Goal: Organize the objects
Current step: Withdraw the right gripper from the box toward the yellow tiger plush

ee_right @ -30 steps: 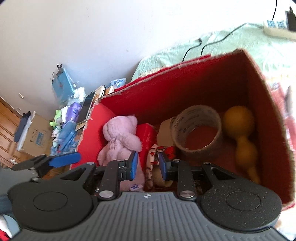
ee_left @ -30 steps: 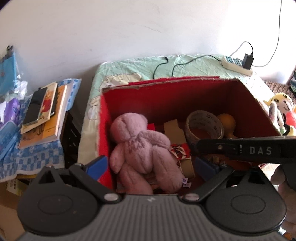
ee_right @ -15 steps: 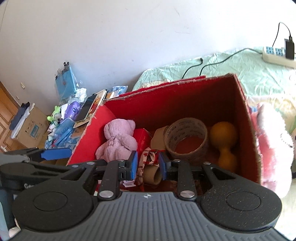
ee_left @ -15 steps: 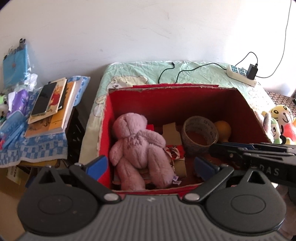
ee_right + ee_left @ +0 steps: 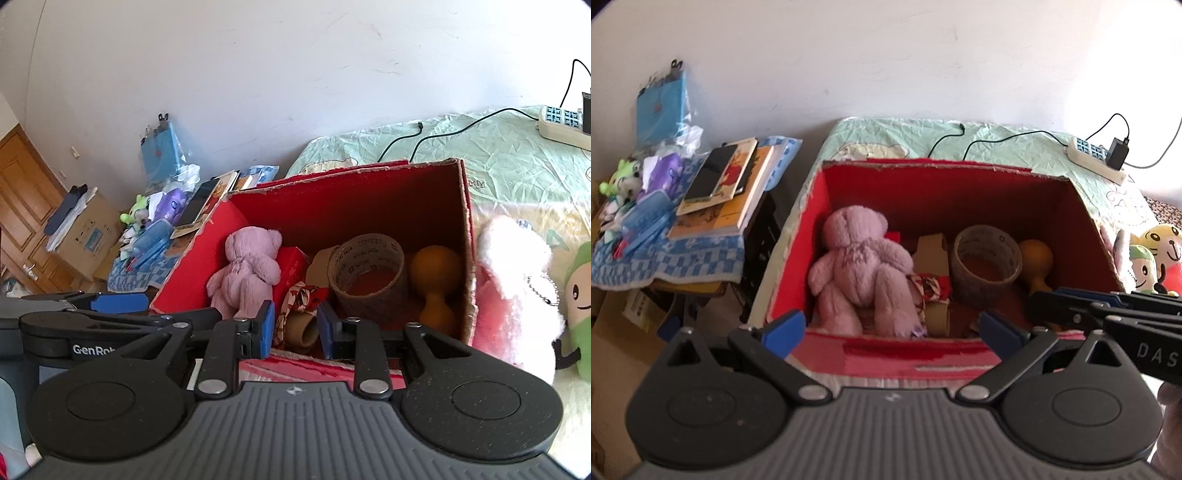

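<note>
A red-lined cardboard box (image 5: 942, 199) (image 5: 351, 210) stands on the bed. In it, from left to right, lie a pink teddy bear (image 5: 860, 266) (image 5: 247, 273), a red-and-white patterned cloth (image 5: 932, 286) (image 5: 301, 299), a roll of brown tape (image 5: 979, 291) (image 5: 365, 258) and an orange gourd-shaped toy (image 5: 1036, 258) (image 5: 432, 269). My left gripper (image 5: 892, 330) hangs wide open and empty above the box's near wall. My right gripper (image 5: 295, 330) is beside it on the right, its blue pads a narrow gap apart with nothing between them.
A small red carton (image 5: 291, 266) and a cardboard tube (image 5: 301, 328) also lie in the box. A white plush (image 5: 513, 280), a green plush (image 5: 580, 295) and a yellow one (image 5: 1161, 240) sit right of it. Books (image 5: 727, 184) are on a side table; a power strip (image 5: 1093, 162) is behind.
Both grippers have drawn back and up from inside the box, so its near wall now shows. The finger gaps are unchanged and the things in the box have not moved.
</note>
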A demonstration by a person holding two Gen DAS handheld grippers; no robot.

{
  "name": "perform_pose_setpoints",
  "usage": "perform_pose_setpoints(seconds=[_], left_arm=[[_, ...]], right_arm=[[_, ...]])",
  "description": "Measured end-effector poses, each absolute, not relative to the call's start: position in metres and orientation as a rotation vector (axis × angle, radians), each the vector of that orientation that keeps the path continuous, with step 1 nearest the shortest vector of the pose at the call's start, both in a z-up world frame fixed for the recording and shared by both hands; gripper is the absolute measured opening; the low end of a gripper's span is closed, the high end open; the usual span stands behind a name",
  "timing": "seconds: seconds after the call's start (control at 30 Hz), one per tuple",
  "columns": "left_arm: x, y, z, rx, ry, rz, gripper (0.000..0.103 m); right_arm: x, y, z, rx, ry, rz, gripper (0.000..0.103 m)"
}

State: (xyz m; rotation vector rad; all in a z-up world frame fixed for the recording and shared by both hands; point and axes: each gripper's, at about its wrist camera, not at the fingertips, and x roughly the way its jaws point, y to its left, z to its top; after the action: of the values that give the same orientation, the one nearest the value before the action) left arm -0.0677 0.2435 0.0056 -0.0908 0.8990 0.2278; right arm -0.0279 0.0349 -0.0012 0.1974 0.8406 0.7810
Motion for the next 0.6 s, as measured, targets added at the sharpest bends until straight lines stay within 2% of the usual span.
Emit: perform_pose_setpoints(seconds=[0.6], left_arm=[[-0.084,0.169,-0.017,-0.106,0.98,0.273,0.101]], right_arm=[[-0.038,-0.023,-0.005,0.162,0.858,0.854,0.031]])
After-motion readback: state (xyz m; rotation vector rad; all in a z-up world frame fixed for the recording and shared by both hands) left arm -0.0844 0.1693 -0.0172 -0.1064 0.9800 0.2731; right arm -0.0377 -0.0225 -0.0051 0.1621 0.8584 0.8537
